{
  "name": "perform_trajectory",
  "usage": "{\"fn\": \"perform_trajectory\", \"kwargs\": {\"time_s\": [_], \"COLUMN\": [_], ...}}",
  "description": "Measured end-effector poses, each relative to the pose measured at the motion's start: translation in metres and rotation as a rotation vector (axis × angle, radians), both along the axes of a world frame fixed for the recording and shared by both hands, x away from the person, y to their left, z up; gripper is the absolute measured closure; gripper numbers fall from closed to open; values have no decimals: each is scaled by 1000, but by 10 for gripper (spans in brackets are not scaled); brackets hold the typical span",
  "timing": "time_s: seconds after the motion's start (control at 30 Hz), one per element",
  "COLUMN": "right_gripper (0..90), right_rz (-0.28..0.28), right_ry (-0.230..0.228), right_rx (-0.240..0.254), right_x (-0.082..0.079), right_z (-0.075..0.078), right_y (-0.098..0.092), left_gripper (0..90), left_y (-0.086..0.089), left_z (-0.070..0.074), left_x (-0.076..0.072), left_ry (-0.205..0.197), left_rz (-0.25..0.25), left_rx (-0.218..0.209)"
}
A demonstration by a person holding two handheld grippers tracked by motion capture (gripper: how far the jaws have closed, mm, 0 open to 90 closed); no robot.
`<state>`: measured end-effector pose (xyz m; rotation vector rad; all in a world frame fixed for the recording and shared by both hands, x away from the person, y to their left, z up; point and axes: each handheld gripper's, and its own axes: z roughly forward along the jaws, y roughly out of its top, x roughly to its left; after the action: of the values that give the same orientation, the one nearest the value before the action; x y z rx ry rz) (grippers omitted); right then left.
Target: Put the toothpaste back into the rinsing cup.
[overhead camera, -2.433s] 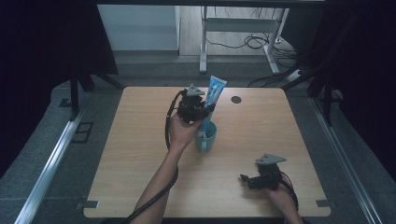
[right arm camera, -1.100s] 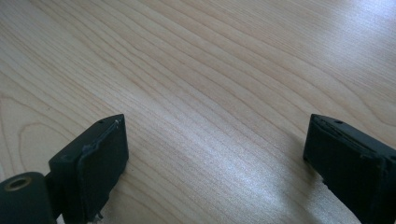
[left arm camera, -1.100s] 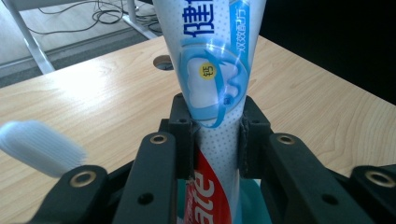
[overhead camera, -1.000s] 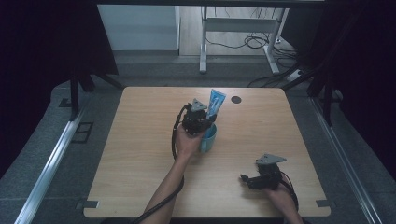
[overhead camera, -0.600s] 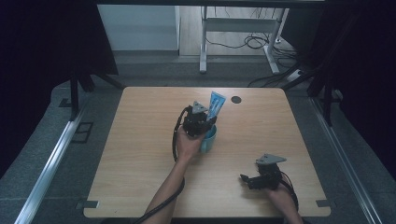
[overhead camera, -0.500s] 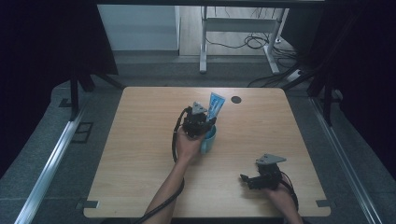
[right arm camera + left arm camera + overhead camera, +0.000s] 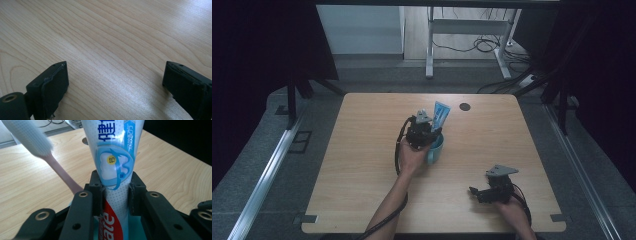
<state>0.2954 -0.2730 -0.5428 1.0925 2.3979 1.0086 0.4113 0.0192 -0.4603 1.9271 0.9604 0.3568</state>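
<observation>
Between the two black jaws of the left tongs (image 7: 115, 195) stands a toothpaste tube (image 7: 113, 170), and the jaws squeeze it on both sides. The tube stands up with its lower end in a blue cup (image 7: 435, 147). A pink toothbrush (image 7: 42, 150) leans in the same cup, just beside the tube. The cup sits near the middle of the wooden surface (image 7: 362, 150). The right tongs (image 7: 115, 80) rest low on the surface near its front edge, well apart from the cup. Their jaws are wide open and hold nothing.

Blue-white toothpaste tube (image 7: 113, 170), upright, in teal cup (image 7: 435, 148)
</observation>
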Motion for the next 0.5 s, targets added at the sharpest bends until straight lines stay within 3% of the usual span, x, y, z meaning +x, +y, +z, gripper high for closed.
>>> {"fn": "perform_trajectory", "kwargs": {"time_s": [0.13,0.5], "right_gripper": [64,64], "right_rz": [0,0], "right_ry": [1,1], "right_rx": [0,0], "right_x": [0,0], "right_z": [0,0], "right_y": [0,0], "left_gripper": [701,687], "left_y": [-1,3], "left_z": [-3,-2], "left_x": [0,1], "left_ry": [13,41], "left_rz": [-2,-8], "left_rx": [18,8]}}
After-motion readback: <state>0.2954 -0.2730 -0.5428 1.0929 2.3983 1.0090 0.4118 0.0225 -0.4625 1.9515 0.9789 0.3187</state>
